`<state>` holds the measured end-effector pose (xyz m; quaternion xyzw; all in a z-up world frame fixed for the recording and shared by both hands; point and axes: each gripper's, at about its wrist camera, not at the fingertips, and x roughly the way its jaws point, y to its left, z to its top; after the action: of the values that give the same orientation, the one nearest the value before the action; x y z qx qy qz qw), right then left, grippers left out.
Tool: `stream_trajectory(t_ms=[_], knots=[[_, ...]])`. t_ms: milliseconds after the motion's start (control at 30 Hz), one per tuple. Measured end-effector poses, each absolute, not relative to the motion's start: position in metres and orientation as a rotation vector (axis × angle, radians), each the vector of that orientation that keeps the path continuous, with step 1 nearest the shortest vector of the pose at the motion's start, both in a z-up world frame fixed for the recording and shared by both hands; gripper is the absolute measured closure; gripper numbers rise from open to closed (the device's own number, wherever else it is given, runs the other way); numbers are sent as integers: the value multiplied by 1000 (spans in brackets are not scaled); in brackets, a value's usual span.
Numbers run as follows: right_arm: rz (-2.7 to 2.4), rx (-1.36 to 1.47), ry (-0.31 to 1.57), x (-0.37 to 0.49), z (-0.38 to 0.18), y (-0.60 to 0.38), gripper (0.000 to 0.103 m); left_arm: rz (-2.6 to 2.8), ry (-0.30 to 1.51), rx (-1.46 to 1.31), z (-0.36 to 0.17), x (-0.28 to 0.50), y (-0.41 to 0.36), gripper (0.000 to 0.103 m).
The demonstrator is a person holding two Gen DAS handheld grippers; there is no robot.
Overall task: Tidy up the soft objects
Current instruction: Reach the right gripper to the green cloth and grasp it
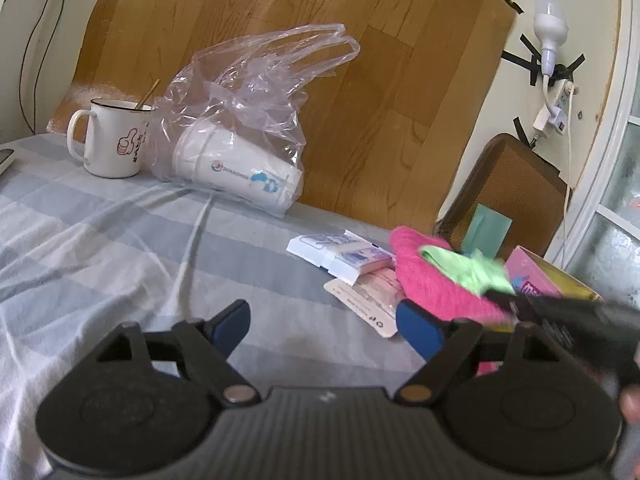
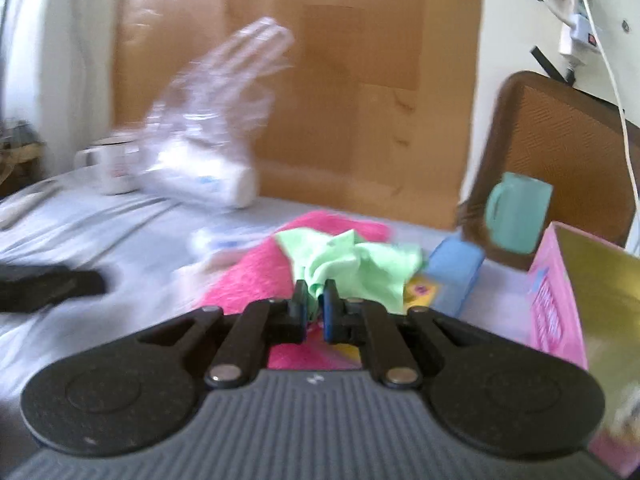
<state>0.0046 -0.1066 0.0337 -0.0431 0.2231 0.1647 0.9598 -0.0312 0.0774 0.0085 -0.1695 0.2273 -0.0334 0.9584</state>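
A light green cloth point(image 2: 352, 264) lies crumpled on a fuzzy pink cloth point(image 2: 256, 272) on the checked bed sheet. My right gripper point(image 2: 315, 300) is shut on the near edge of the green cloth. In the left wrist view the green cloth point(image 1: 468, 268) sits on the pink cloth point(image 1: 432, 284), and the right gripper point(image 1: 504, 300) reaches in from the right. My left gripper point(image 1: 324, 320) is open and empty, low over the sheet left of the cloths.
A white mug point(image 1: 112, 140) and a plastic bag holding paper cups point(image 1: 240, 168) stand at the back. White packets point(image 1: 344, 252) lie by the cloths. A pink box point(image 2: 560, 300), a blue sponge point(image 2: 456, 272) and a teal mug point(image 2: 516, 212) are at right.
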Motion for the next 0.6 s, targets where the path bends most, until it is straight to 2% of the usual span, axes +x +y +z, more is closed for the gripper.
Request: stream_trajectory(t_ms=[200,300,400,467,600], knots=[[451,-99,446,-75,23,-104,92,-92,476,-327,9,-32,73,17],[457,-125,449,-97,14,-100,89,-83,515,-275,8,-27,64,17],[433,-108,469,-100,7,-104,82,-64,548,-214,7,-23,54,17],[408,-51,488,-100,4,-114,63,-59,563,-181,6,-21,49,17],[378,57,501,-100,1,-131,60,-42,568,-151,5,-22,46,17]])
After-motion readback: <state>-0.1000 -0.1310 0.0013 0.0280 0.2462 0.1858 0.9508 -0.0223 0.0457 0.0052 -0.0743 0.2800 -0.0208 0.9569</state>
